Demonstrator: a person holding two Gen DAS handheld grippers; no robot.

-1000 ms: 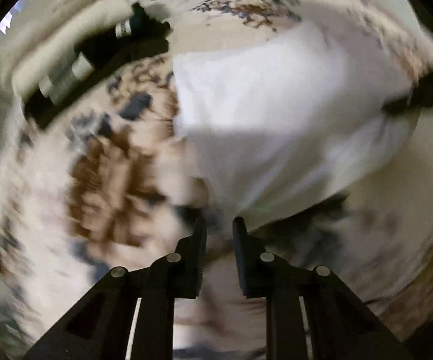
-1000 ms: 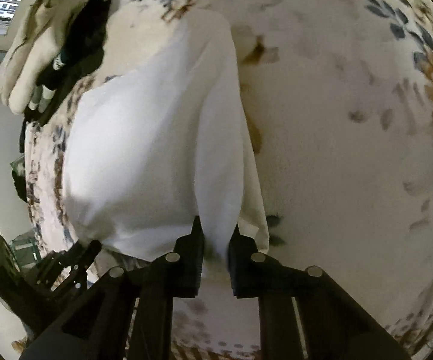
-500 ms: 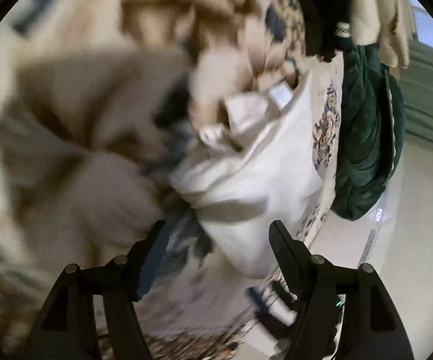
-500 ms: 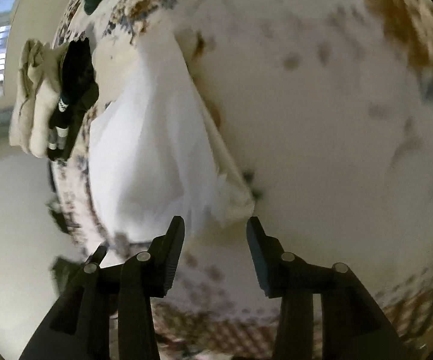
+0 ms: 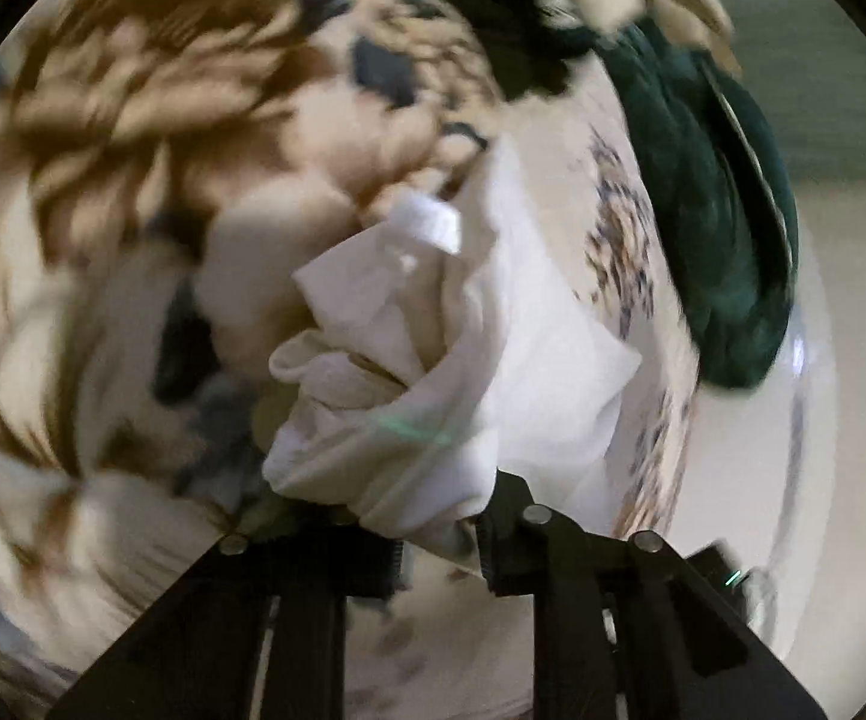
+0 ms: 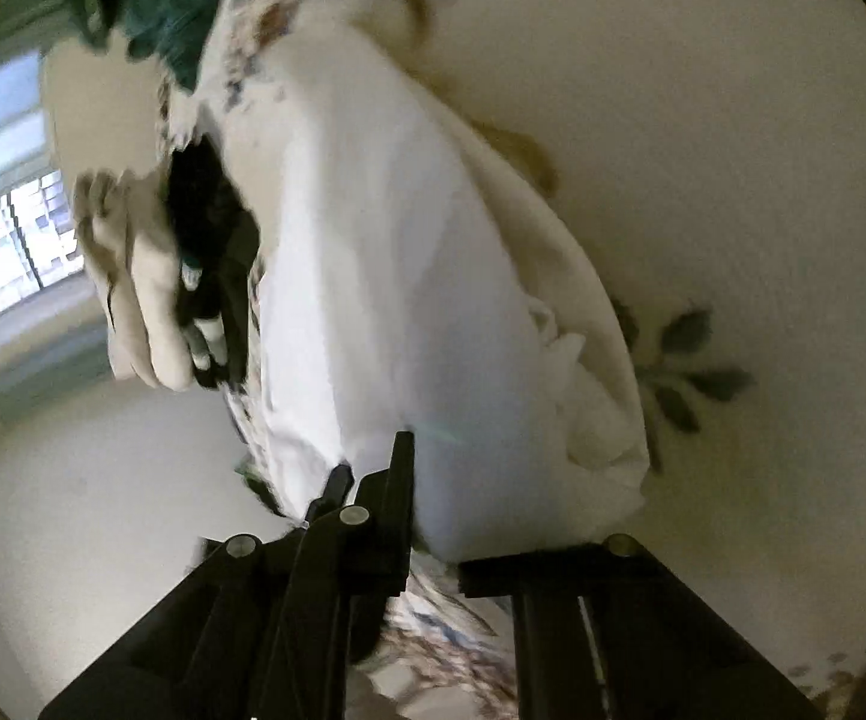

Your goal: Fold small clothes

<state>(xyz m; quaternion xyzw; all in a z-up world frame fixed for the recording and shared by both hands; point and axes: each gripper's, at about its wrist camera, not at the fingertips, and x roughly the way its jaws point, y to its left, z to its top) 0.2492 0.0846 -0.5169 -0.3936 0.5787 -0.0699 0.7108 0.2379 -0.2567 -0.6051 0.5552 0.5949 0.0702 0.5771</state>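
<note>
Lying bunched on the floral bedspread (image 5: 132, 120), the white garment (image 5: 433, 372) looks crumpled, with a folded label sticking up. The left gripper (image 5: 439, 534) is closing with the cloth's lower edge between its jaws. The right gripper (image 6: 433, 516) is closing too, cloth draped between its jaws; blur hides the contact.

My small white cloth (image 5: 433, 372) is soft and crumpled, bunched into folds with a little white tag sticking up near the top, and it lies on my flowery bed cover (image 5: 150, 138), close to the edge, spread longer in the other view (image 6: 396, 276).
</note>
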